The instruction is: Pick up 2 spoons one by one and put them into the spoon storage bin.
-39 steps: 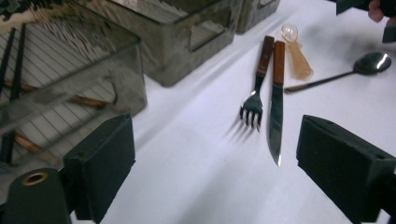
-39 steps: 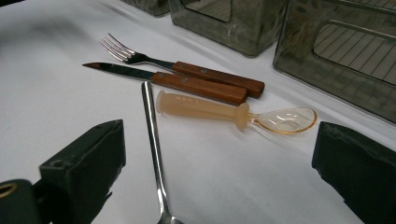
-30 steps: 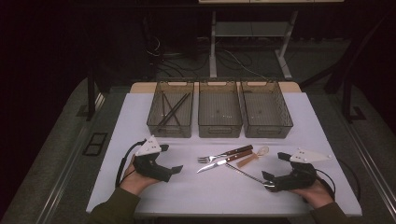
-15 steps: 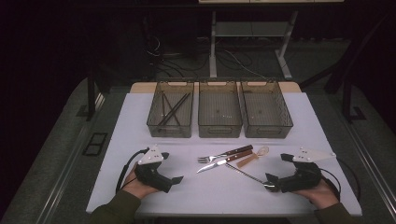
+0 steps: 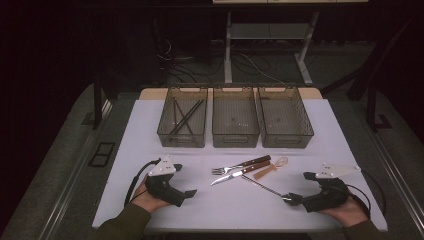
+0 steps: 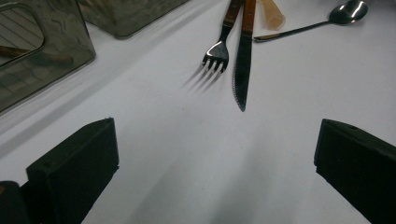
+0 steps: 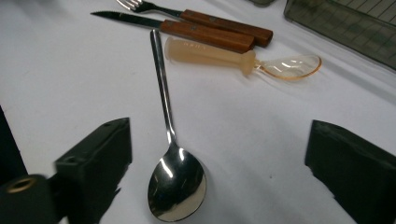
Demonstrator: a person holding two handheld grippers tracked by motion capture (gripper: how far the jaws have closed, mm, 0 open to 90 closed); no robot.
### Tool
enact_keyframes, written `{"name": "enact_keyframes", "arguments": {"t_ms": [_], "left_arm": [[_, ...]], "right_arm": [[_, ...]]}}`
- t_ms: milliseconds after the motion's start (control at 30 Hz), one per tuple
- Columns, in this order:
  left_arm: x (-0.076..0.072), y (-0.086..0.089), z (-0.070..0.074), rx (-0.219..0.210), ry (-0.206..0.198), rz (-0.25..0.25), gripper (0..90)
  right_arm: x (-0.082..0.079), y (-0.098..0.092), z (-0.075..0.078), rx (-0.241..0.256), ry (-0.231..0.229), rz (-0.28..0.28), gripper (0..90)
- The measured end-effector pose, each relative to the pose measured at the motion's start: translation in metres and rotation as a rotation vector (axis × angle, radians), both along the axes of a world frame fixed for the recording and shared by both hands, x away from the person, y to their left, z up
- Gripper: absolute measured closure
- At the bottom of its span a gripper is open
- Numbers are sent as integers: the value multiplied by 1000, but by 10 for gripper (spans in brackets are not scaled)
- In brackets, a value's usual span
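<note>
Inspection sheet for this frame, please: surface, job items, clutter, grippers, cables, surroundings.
Surface: white table, flat.
Job's things: metal spoon between the right gripper's jaws, untouched; fork, knife and plastic spoon lie close together mid-table.
Clutter: three bins in a row; left bin holds dark sticks.
Grippers: left gripper open; right gripper open.
Cables: one trails from each gripper.
Surroundings: dark floor, metal frame behind.
</note>
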State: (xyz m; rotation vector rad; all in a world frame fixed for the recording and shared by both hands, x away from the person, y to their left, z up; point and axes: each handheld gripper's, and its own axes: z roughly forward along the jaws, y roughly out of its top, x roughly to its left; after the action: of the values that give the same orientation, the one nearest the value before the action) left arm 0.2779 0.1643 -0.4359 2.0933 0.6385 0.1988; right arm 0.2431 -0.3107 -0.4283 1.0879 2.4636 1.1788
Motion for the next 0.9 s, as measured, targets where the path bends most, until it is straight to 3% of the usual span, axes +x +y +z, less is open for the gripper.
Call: {"name": "enact_keyframes", "arguments": {"t_ms": [467,900], "left_arm": [[0,-2,0,-1,6,-5,0],[1,-3,-1,12,12,-13,0]], "right_arm": [[0,4,-6,-33,84,71,399],[1,9,-13,-76,121,107,479]]}}
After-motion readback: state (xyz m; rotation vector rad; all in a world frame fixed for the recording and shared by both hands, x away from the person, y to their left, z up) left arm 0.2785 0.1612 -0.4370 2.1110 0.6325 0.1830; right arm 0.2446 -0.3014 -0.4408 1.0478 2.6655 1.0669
